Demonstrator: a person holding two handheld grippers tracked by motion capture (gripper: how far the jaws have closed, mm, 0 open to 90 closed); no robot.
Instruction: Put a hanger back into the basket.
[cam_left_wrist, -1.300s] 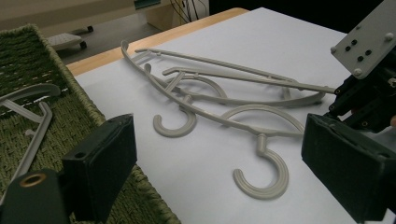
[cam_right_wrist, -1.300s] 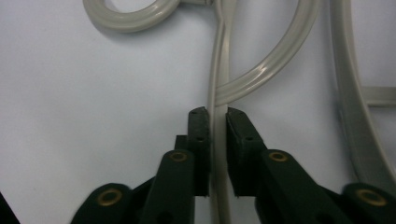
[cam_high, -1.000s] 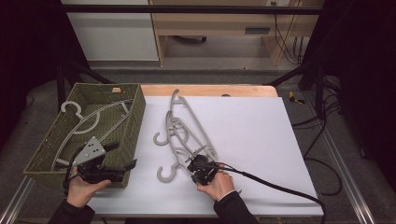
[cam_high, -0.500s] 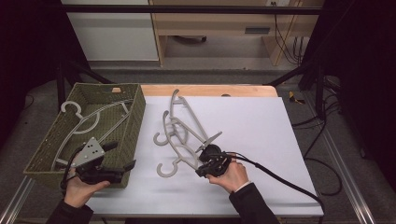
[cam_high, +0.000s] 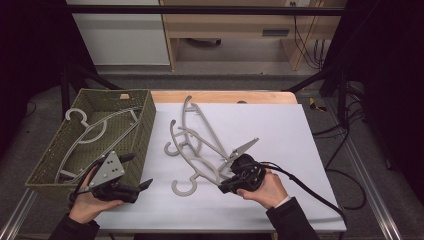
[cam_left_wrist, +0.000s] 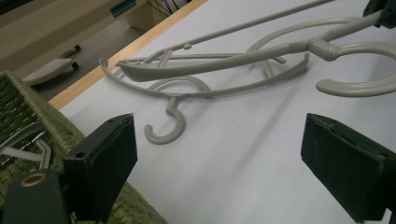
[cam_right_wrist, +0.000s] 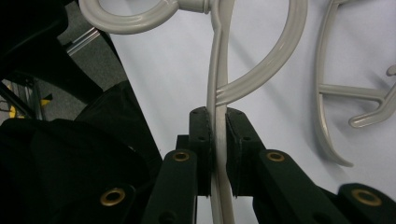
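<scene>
Several grey plastic hangers lie overlapped on the white table (cam_high: 280, 130). My right gripper (cam_high: 225, 186) is shut on the thin arm of one hanger (cam_high: 200, 162), whose hook (cam_high: 184, 188) points toward the front edge. In the right gripper view the pads clamp that hanger's arm (cam_right_wrist: 217, 135) and its hook (cam_right_wrist: 135, 18) curls at the top. My left gripper (cam_high: 137, 171) is held open beside the front right corner of the woven basket (cam_high: 145, 125). Its jaws stand wide with nothing between them (cam_left_wrist: 226, 163). Another hanger (cam_high: 95, 132) lies inside the basket.
Two more hangers (cam_high: 200, 125) stay flat on the table left of centre, one with its hook (cam_left_wrist: 163, 133) close to the basket. A wooden strip (cam_high: 225, 96) runs along the table's far edge. A cable (cam_high: 310, 190) trails from the right gripper.
My right gripper has risen and shifted right with the hanger, lifting it off the table at the gripped end. The left gripper has stayed where it was.
</scene>
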